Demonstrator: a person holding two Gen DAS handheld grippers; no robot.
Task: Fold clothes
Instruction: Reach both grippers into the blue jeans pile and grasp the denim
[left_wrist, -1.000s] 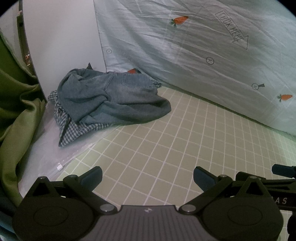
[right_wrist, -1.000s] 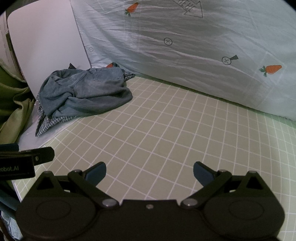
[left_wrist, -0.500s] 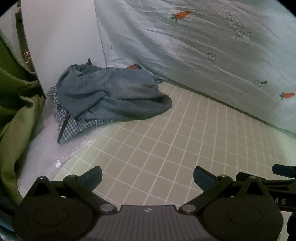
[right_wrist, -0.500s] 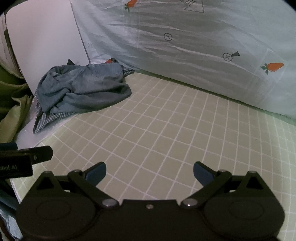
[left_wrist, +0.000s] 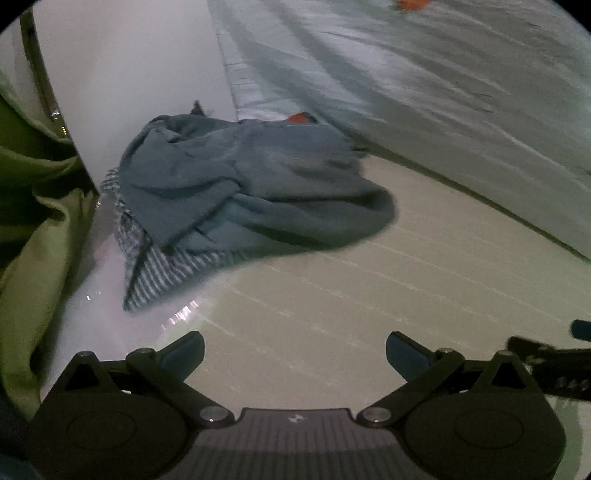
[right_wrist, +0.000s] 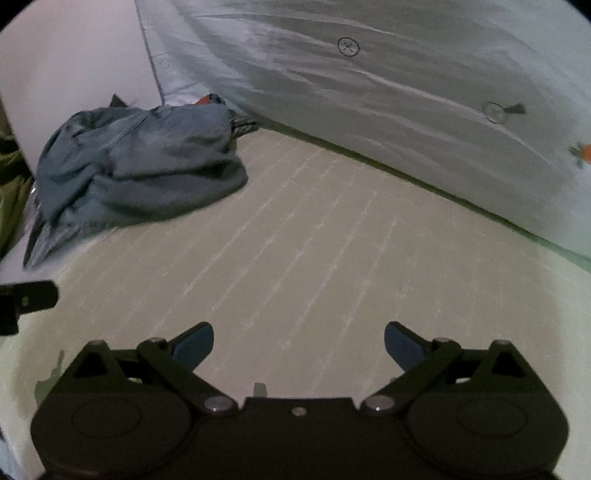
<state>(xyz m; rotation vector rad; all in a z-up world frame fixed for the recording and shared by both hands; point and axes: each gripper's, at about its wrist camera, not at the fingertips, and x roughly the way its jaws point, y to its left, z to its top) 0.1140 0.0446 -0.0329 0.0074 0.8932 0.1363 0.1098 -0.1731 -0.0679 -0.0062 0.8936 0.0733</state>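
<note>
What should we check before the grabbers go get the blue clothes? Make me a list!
1. Left gripper open and empty: ok.
2. Right gripper open and empty: ok.
3. Denim garment in view of both cameras: ok, crumpled in the corner.
4. Denim on top of the pile: ok, the checked shirt lies under it.
5. Path over the grid mat free of things: ok.
6. A clean edge or waistband to pinch: cannot tell, the pictures are blurred.
</note>
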